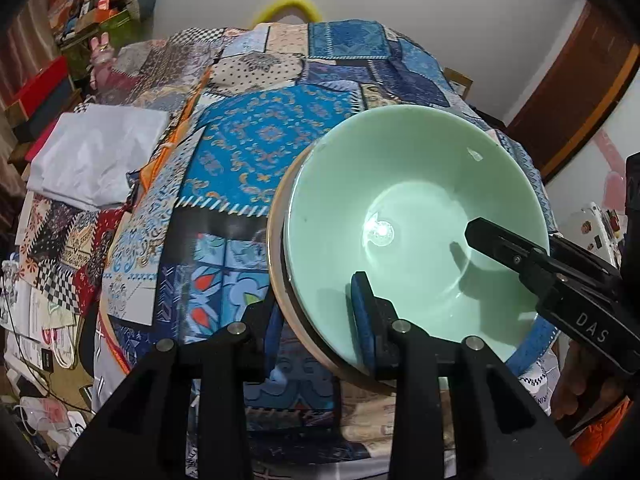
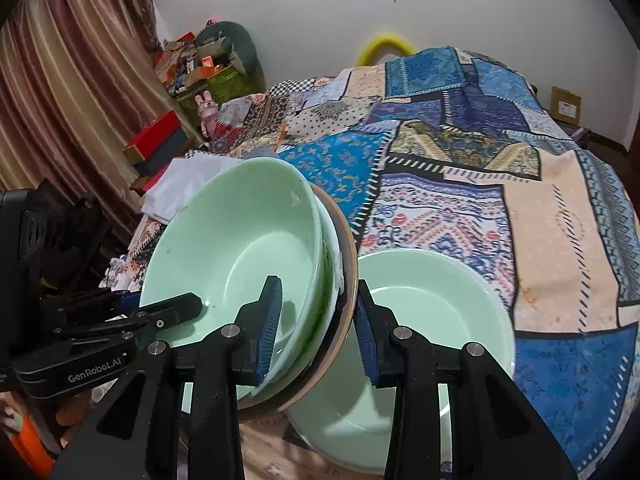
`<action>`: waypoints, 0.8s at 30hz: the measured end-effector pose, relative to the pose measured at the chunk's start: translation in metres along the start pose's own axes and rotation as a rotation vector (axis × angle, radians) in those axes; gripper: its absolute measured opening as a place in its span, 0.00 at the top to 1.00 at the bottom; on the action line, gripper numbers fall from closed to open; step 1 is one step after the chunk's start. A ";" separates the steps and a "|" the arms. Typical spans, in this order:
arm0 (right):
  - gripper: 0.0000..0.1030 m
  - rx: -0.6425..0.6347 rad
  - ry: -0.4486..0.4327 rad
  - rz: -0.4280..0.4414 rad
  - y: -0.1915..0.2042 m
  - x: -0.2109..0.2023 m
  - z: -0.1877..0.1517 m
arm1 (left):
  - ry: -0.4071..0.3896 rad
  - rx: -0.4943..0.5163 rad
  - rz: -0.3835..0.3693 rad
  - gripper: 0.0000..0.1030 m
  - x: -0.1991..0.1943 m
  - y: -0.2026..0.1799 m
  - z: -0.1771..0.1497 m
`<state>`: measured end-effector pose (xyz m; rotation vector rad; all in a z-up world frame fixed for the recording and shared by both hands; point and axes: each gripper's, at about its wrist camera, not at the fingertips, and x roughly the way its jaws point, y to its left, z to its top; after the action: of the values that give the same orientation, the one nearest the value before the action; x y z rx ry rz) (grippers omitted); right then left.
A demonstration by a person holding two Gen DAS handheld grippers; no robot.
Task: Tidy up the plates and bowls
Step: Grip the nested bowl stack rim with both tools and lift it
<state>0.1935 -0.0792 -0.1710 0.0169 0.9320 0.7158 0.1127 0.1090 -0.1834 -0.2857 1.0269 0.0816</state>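
Patchwork cloth [image 2: 460,208] covers the whole table. Stack [image 2: 336,288] of green bowl [image 2: 240,232] nested on a tan-rimmed plate [image 2: 349,280] is tilted above the near left area. Second green bowl [image 2: 436,308] rests on the cloth, just right. Left gripper [image 1: 316,322] is clamped on the stack's near-left rim; right gripper [image 2: 318,324] is clamped on its right rim.

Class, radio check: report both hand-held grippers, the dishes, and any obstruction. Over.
Left hand-held gripper and right hand-held gripper both clamped on stacked green bowl and tan-rimmed plate. Stack tilted, lifted off tablecloth. Second green bowl directly beneath.
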 end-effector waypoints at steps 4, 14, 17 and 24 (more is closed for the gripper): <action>0.69 0.014 -0.012 -0.013 -0.009 -0.010 -0.004 | 0.000 0.024 -0.009 0.68 -0.001 -0.016 0.001; 0.69 0.063 -0.032 -0.051 -0.038 -0.032 -0.014 | 0.015 0.088 -0.035 0.68 0.006 -0.055 0.003; 0.69 0.075 -0.031 -0.062 -0.046 -0.035 -0.017 | 0.025 0.101 -0.043 0.68 0.010 -0.065 0.003; 0.69 0.105 -0.014 -0.072 -0.063 -0.035 -0.025 | 0.060 0.124 -0.052 0.68 0.026 -0.082 0.002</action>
<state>0.1966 -0.1548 -0.1806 0.0804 0.9512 0.5987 0.1439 0.0295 -0.1883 -0.2031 1.0783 -0.0375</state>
